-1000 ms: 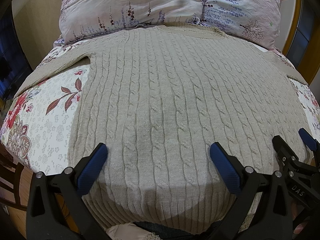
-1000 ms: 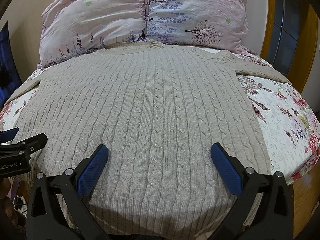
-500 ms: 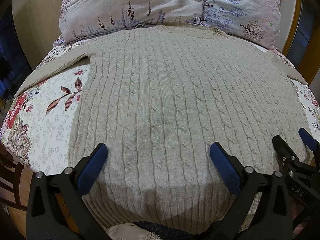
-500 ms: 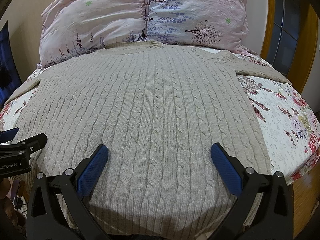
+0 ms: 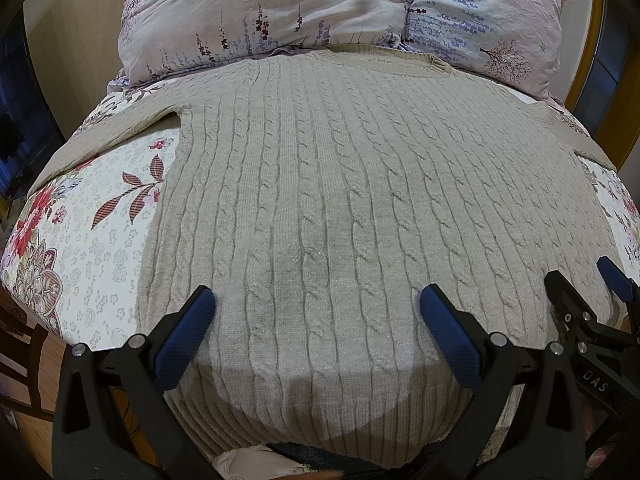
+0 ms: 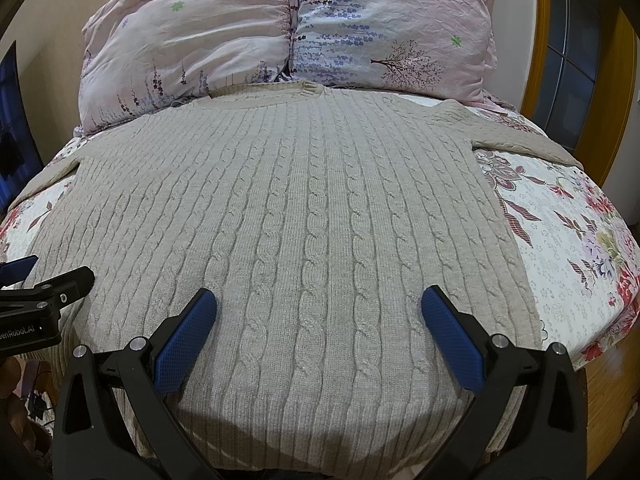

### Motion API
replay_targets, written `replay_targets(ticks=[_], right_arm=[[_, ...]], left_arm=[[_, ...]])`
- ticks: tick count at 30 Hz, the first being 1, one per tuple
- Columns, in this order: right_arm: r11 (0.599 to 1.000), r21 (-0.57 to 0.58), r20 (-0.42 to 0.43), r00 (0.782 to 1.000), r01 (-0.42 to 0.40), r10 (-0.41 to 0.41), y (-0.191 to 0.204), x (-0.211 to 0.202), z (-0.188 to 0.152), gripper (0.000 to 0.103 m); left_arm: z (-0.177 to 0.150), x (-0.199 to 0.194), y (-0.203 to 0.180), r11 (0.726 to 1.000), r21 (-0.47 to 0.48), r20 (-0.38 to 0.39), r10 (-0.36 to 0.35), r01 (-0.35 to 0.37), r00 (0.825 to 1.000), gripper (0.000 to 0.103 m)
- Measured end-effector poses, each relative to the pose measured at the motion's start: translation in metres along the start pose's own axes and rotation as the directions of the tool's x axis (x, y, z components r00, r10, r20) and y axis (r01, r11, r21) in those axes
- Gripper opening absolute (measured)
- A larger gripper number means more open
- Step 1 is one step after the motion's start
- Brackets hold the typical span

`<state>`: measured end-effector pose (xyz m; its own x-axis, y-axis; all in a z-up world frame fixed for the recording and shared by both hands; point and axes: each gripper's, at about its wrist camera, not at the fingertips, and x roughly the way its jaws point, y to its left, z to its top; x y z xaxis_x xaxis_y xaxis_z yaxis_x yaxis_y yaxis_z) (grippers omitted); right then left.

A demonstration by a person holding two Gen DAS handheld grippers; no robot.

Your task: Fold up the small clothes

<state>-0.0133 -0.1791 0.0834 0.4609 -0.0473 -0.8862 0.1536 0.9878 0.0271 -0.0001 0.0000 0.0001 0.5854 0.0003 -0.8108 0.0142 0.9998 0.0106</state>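
A beige cable-knit sweater (image 5: 340,200) lies flat on the bed, collar toward the pillows, sleeves spread to both sides, hem hanging over the near edge. It also fills the right wrist view (image 6: 300,220). My left gripper (image 5: 316,304) is open and empty, hovering over the lower left part of the sweater. My right gripper (image 6: 318,304) is open and empty over the lower right part. The right gripper shows at the right edge of the left wrist view (image 5: 580,300). The left gripper shows at the left edge of the right wrist view (image 6: 44,280).
A floral bedsheet (image 5: 88,240) covers the bed and shows right of the sweater too (image 6: 568,248). Two pink floral pillows (image 6: 192,44) (image 6: 392,28) lie at the head. A wooden door frame (image 6: 612,92) stands at the right. Wooden floor (image 5: 24,376) lies below left.
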Motion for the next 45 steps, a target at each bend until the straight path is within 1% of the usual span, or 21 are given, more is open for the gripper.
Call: replay_targets(ticks=[7, 10, 14, 16, 19, 20, 22, 23, 24, 25, 26, 27, 28, 30, 31, 33, 34, 37, 40, 43, 45], right_arm=[[1.000, -0.017, -0.017, 1.000, -0.018, 0.018, -0.003, 0.002, 0.001, 0.102], [0.998, -0.041, -0.026, 0.999, -0.049, 0.048, -0.003, 0.005, 0.005, 0.102], [0.986, -0.103, -0.011, 0.991, -0.134, 0.133, -0.012, 0.010, 0.011, 0.102], [0.986, -0.068, -0.010, 0.988, -0.154, 0.154, -0.024, 0.013, 0.021, 0.102], [0.979, 0.077, 0.042, 0.982, -0.187, 0.184, -0.066, 0.018, 0.049, 0.102], [0.968, 0.165, 0.066, 0.981, -0.190, 0.181, -0.093, 0.020, 0.066, 0.102], [0.949, 0.260, 0.087, 0.983, -0.179, 0.162, -0.123, 0.027, 0.084, 0.102], [0.930, 0.330, 0.089, 0.986, -0.161, 0.139, -0.147, 0.034, 0.096, 0.102], [0.908, 0.396, 0.081, 0.990, -0.138, 0.115, -0.170, 0.043, 0.106, 0.097], [0.880, 0.462, 0.065, 0.994, -0.112, 0.093, -0.193, 0.052, 0.113, 0.089], [0.854, 0.512, 0.050, 0.995, -0.096, 0.082, -0.211, 0.060, 0.117, 0.085], [0.823, 0.562, 0.037, 0.996, -0.084, 0.077, -0.228, 0.068, 0.120, 0.078], [0.780, 0.623, 0.016, 0.997, -0.065, 0.071, -0.249, 0.077, 0.122, 0.074], [0.715, 0.698, -0.010, 0.998, -0.036, 0.059, -0.279, 0.093, 0.123, 0.068], [0.695, 0.719, -0.021, 0.998, -0.021, 0.052, -0.289, 0.099, 0.123, 0.063], [0.657, 0.753, -0.044, 0.999, 0.012, 0.033, -0.308, 0.111, 0.122, 0.059], [0.637, 0.771, -0.051, 0.998, 0.019, 0.031, -0.316, 0.116, 0.121, 0.055], [0.556, 0.831, -0.057, 0.997, 0.021, 0.048, -0.339, 0.134, 0.117, 0.051], [0.521, 0.854, -0.037, 0.999, 0.013, 0.036, -0.353, 0.141, 0.116, 0.046], [0.506, 0.863, -0.027, 0.999, 0.011, 0.024, -0.360, 0.146, 0.121, 0.041], [0.485, 0.874, -0.027, 1.000, 0.023, 0.001, -0.367, 0.150, 0.121, 0.032]], left_arm=[[0.003, 0.001, 0.000, 1.000, 0.018, -0.022, -0.005, 0.005, 1.000, 0.101], [0.007, 0.001, -0.001, 1.000, 0.029, -0.042, -0.010, 0.012, 0.999, 0.101], [0.016, 0.007, 0.001, 0.999, 0.038, -0.057, -0.021, 0.023, 0.998, 0.101], [0.024, 0.010, 0.004, 0.999, 0.042, -0.056, -0.023, 0.025, 0.998, 0.101], [0.039, 0.013, 0.009, 0.999, 0.035, -0.034, -0.006, 0.007, 0.999, 0.101], [0.046, 0.013, 0.011, 0.999, 0.035, -0.019, -0.001, 0.002, 1.000, 0.101], [0.062, 0.013, 0.014, 0.999, 0.039, 0.010, 0.012, -0.012, 1.000, 0.101], [0.069, 0.013, 0.014, 0.999, 0.043, 0.024, 0.022, -0.023, 0.999, 0.101], [0.076, 0.013, 0.014, 0.998, 0.051, 0.039, 0.031, -0.033, 0.999, 0.101], [0.086, 0.015, 0.013, 0.997, 0.063, 0.049, 0.042, -0.045, 0.998, 0.101], [0.094, 0.017, 0.013, 0.996, 0.073, 0.052, 0.052, -0.056, 0.997, 0.101], [0.102, 0.019, 0.012, 0.995, 0.080, 0.051, 0.059, -0.063, 0.997, 0.101], [0.110, 0.022, 0.011, 0.993, 0.093, 0.054, 0.063, -0.068, 0.997, 0.101], [0.121, 0.027, 0.009, 0.991, 0.113, 0.066, 0.065, -0.072, 0.996, 0.101], [0.127, 0.030, 0.008, 0.990, 0.123, 0.070, 0.057, -0.065, 0.996, 0.101], [0.138, 0.036, 0.008, 0.992, 0.124, 0.064, 0.009, -0.017, 0.998, 0.101], [0.142, 0.039, 0.007, 0.993, 0.119, 0.060, -0.015, 0.008, 0.998, 0.101], [0.156, 0.047, 0.010, 0.992, 0.081, 0.051, -0.101, 0.097, 0.994, 0.101], [0.167, 0.052, 0.012, 0.987, 0.051, 0.083, -0.156, 0.152, 0.984, 0.101], [0.175, 0.058, 0.012, 0.988, 0.040, 0.110, -0.155, 0.152, 0.982, 0.101], [0.180, 0.063, 0.013, 0.987, 0.039, 0.115, -0.157, 0.154, 0.981, 0.101]])
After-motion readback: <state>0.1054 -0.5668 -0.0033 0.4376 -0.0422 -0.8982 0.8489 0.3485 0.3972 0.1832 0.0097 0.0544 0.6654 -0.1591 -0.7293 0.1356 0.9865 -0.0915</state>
